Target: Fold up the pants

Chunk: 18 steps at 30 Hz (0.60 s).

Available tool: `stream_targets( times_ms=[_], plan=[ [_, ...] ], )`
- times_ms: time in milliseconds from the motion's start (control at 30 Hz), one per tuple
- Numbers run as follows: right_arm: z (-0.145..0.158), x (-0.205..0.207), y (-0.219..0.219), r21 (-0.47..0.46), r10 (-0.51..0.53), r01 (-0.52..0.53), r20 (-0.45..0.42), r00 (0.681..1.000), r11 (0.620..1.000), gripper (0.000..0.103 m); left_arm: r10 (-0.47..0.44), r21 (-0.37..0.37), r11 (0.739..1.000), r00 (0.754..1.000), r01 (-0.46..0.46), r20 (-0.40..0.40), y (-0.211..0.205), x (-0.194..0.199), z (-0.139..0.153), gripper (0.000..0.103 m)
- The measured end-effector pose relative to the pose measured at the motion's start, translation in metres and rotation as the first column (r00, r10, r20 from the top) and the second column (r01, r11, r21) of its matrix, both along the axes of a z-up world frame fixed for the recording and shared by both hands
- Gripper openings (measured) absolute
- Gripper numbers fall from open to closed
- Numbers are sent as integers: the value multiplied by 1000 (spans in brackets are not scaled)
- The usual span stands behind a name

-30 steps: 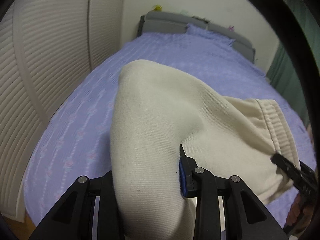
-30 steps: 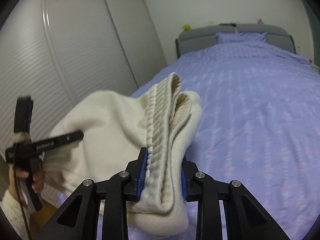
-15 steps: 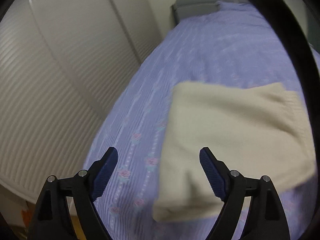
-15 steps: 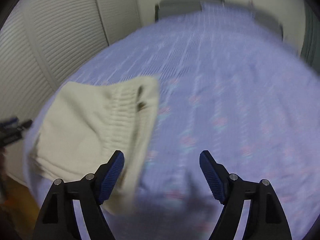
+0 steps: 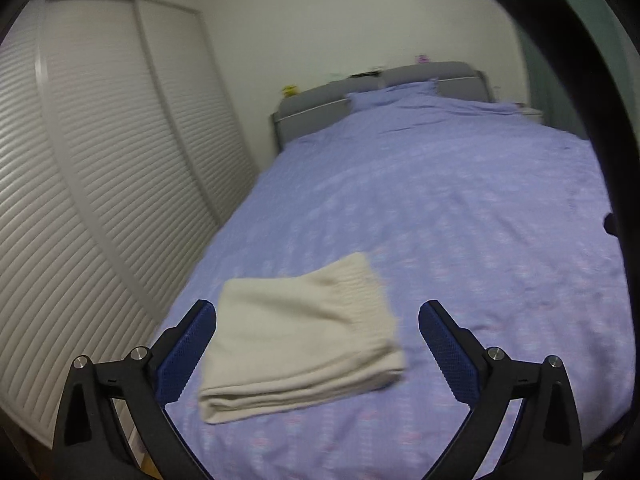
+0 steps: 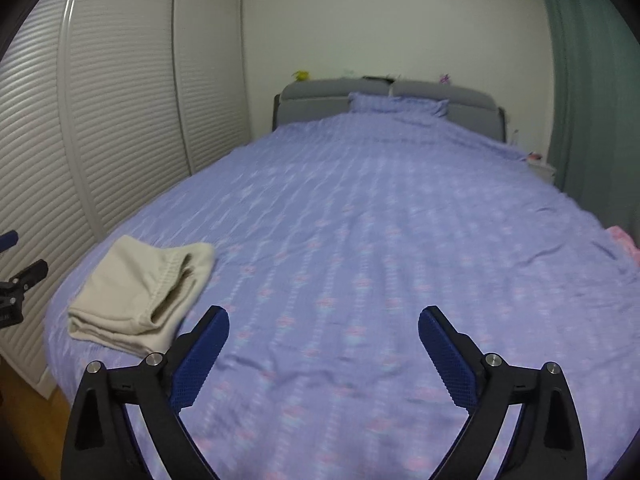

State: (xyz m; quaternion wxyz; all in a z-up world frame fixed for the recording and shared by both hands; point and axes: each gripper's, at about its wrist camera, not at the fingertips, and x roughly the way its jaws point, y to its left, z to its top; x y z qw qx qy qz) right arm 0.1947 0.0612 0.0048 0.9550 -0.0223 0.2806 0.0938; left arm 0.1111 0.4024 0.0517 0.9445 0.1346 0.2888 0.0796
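The cream pants lie folded in a flat stack on the purple bedspread, near the bed's front left corner. They also show in the right wrist view, with the ribbed waistband facing right. My left gripper is open and empty, held above and in front of the stack, apart from it. My right gripper is open and empty, over bare bedspread to the right of the pants. The left gripper's tips show at the left edge of the right wrist view.
White slatted wardrobe doors run along the bed's left side. A grey headboard and a pillow are at the far end. A green curtain hangs at right. Something pink lies at the bed's right edge.
Both grippers let go of the pants and opened, then drew back and up. The folded pants now rest on the bed.
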Motion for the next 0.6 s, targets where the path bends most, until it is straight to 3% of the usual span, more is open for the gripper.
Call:
stream_targets(
  times_ms=[167, 333, 600],
  plan=[
    [18, -44, -57, 9, -13, 13, 2, 1000, 1000, 97, -53, -29, 998, 998, 53, 19, -66, -22, 8, 103],
    [25, -97, -108, 28, -34, 34, 15, 999, 999, 97, -115, -159, 980, 993, 119, 29, -124, -51, 16, 103],
    [19, -156, -170, 55, -80, 78, 30, 996, 995, 97, -193, -192, 961, 980, 200, 57, -208, -95, 17, 103]
  ],
)
